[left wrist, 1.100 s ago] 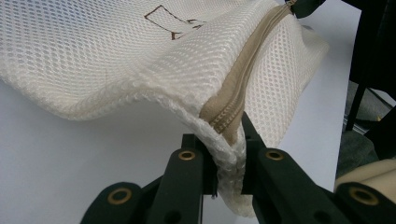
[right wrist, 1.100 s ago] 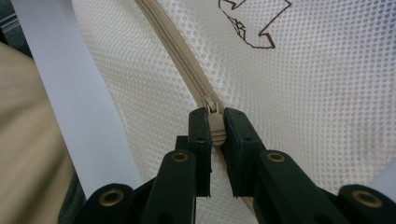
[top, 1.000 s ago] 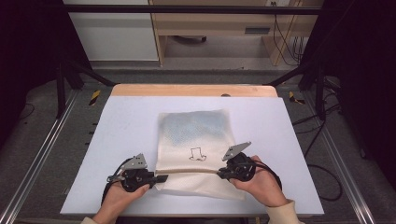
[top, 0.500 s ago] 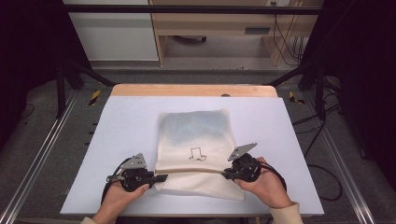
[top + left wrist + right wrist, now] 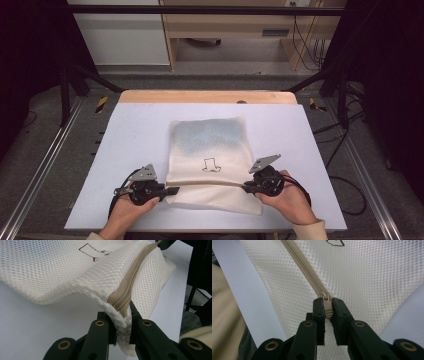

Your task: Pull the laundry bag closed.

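The left gripper (image 5: 170, 190) is pinched on the left end of the mesh bag (image 5: 210, 150), its jaws clamping the corner where the tan zipper (image 5: 210, 183) ends; in the left gripper view the netting and zipper tape (image 5: 122, 302) bunch up between the black jaws. The right gripper (image 5: 246, 187) is pressed onto the zipper pull (image 5: 327, 307) at the bag's right side, the small tan tab squeezed between its jaws. The cream bag lies flat near the middle of the pale tabletop (image 5: 310, 130), closer to the near edge, with the zipper running left to right between the two grippers and a little lifted off the surface. A small hat outline (image 5: 211, 165) is printed just beyond the zipper. A hand holds each gripper from the near side.
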`<action>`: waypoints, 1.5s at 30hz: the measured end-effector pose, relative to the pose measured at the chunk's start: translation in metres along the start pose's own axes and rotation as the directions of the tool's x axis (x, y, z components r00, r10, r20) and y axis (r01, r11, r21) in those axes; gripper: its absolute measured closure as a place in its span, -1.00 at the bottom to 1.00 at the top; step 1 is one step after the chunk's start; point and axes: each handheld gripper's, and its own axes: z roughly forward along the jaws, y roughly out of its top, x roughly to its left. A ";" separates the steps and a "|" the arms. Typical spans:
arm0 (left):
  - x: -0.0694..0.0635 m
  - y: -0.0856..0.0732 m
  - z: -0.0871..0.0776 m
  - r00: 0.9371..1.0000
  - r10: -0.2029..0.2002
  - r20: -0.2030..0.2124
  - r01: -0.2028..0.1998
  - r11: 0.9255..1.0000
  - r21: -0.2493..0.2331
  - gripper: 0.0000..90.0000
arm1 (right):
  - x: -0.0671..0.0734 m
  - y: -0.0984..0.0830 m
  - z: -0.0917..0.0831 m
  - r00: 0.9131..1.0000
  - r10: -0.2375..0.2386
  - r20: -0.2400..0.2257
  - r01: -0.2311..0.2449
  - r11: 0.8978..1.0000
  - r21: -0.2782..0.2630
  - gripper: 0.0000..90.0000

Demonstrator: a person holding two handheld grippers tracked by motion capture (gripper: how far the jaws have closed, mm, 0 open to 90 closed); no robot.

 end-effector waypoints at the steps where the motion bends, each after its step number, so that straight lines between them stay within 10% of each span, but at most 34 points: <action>1: 0.000 0.000 0.000 1.000 0.001 -0.001 -0.001 1.000 0.000 0.86 | 0.000 -0.001 0.000 1.000 0.005 -0.002 -0.005 1.000 -0.002 0.81; 45: 0.005 0.000 -0.007 1.000 -0.011 -0.011 0.011 1.000 -0.011 0.85 | -0.015 -0.032 0.002 0.996 0.086 0.020 -0.087 0.995 0.052 0.81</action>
